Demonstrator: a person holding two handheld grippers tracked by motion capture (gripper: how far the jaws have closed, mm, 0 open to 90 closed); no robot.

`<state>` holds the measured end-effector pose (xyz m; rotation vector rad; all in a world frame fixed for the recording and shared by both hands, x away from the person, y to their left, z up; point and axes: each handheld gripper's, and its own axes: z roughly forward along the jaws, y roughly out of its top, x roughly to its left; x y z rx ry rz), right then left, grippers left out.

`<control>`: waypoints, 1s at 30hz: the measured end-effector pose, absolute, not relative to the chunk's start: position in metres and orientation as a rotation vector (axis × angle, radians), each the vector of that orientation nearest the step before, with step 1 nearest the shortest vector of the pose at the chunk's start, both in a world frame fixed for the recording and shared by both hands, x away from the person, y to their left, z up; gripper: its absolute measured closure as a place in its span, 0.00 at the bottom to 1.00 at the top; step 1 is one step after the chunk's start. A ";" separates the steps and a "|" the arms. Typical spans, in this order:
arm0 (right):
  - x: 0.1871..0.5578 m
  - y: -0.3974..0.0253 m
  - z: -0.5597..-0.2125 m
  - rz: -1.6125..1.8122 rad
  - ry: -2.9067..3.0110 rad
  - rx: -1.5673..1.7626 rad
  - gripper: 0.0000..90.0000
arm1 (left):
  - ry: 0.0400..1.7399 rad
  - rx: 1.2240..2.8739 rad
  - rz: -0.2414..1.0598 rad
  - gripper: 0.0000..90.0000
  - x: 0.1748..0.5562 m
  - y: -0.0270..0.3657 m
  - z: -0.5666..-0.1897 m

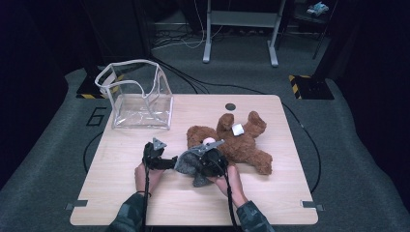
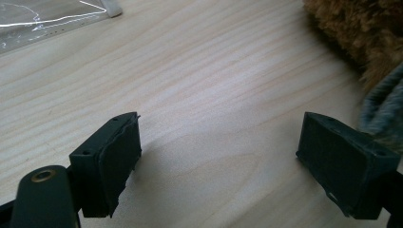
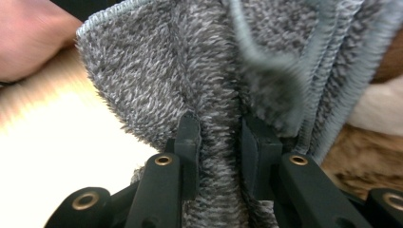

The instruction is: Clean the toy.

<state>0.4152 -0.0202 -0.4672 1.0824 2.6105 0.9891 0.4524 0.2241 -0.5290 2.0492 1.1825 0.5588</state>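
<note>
Grey cloth (image 1: 191,164) lies bunched on the worktop (image 1: 145,203) just in front of the teddy bear (image 1: 241,142), touching the bear's near side. It is a fluffy, mottled grey fabric with a short pile of dark and pale fibres, and its edges are finished with a light blue-grey stitched hem. In the right gripper view the cloth (image 3: 199,85) hangs in several soft folds, the hemmed edges running in parallel lines along its right side.

The right gripper (image 1: 212,162) sits at the cloth's end nearest the bear, and its fingers (image 3: 190,142) are drawn narrow, pinching one fold of the grey fabric between them. The left gripper (image 1: 155,157) is on the far side of the cloth from the bear, close to the fabric. In the left gripper view its fingers (image 2: 111,156) stand wide apart over bare wood, holding nothing, with a strip of the grey cloth (image 2: 385,99) just beyond the right-hand one and the bear's brown fur (image 2: 361,28) above that.

The bear is brown and shaggy, lying spread on the worktop, with a small white tag (image 1: 237,129) on its body; no writing on it can be read. A clear plastic bag (image 1: 140,96) with white trim stands well apart from the bear, towards the worktop's far left corner. On the floor beside that corner a large "6" (image 1: 96,116) is marked.
</note>
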 end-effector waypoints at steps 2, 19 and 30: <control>0.413 -0.025 -0.457 1.026 2.585 1.076 0.78 | 1.188 2.044 0.556 0.16 0.452 0.224 -0.529; 0.449 -0.064 -0.384 1.094 2.214 1.183 0.78 | 1.179 2.055 0.565 0.16 0.452 0.224 -0.529; 0.464 -0.065 -0.409 1.076 2.236 1.295 0.78 | 1.179 2.055 0.564 0.16 0.452 0.224 -0.529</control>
